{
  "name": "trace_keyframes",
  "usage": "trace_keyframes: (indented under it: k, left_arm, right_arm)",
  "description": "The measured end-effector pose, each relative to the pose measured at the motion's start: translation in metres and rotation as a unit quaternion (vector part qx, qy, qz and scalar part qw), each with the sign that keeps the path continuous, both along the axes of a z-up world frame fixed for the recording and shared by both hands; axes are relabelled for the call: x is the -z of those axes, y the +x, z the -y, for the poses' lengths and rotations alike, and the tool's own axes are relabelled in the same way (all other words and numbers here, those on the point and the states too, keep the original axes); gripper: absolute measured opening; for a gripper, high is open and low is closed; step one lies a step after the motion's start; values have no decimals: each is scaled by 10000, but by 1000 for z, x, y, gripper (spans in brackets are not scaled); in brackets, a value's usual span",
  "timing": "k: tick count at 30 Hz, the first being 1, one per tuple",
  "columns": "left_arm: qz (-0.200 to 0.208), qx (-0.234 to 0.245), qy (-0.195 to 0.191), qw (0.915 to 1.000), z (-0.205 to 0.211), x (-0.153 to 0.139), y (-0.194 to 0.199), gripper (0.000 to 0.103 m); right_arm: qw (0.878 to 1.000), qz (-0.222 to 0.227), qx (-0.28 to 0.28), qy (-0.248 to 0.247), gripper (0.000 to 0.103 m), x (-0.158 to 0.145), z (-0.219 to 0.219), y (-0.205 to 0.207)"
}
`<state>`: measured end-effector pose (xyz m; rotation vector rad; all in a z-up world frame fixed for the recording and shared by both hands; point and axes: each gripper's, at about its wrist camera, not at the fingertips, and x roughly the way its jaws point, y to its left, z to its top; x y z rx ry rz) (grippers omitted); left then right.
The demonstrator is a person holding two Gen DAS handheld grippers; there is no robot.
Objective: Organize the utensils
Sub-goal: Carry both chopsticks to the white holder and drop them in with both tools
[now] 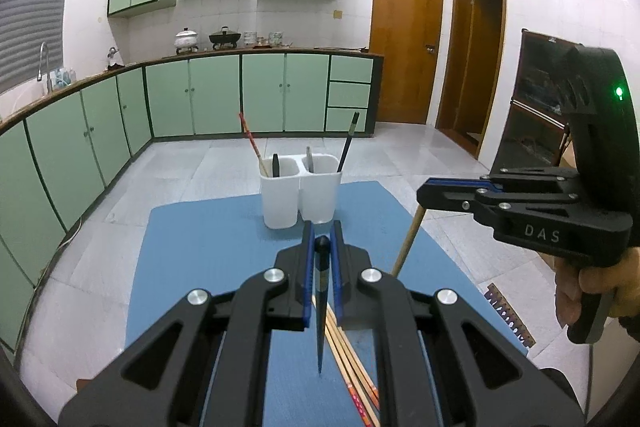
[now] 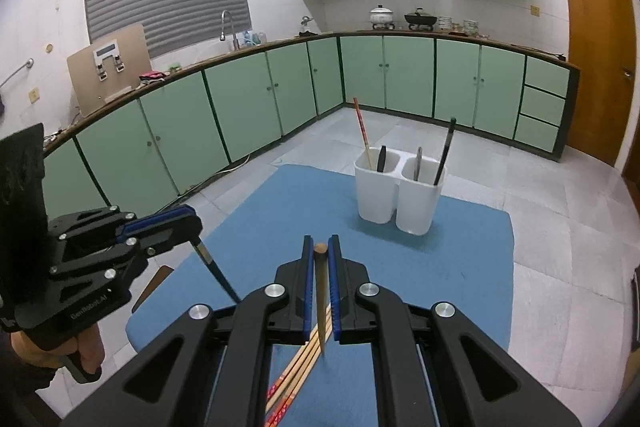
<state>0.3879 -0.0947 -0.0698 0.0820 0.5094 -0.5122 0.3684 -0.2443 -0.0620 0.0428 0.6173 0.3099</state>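
My left gripper pinches a dark chopstick, right gripper a wooden chopstick; holder ahead holds four, loose chopsticks remain beneath.

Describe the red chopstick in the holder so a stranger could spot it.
On the blue mat stands a white two-cup holder. The red chopstick leans in its left cup beside a short black utensil; it is the only red, tallest stick there.

1. A two-part holder stands on the mat, toward its far side.
2. One chopstick leans in its left part, another in its right.
3. Loose chopsticks lie on the mat's near side.
4. Cabinets run behind.
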Motion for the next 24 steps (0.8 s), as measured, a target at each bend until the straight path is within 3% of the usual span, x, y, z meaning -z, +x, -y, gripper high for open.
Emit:
trace_keyframes:
  k: [10,17,24]
  left_arm:
    - [163,190,40,9997,11,-28,33,7]
    - [202,167,-250,9993,19,-76,110,7]
    - [593,-48,-347,9976,43,-113,180,7]
  right_arm:
    - [9997,159,19,-160,7,-40,8,39]
    - [9986,399,308,-173,7,-92,24,102]
    - [9949,693,614,-397,7,-126,33,163]
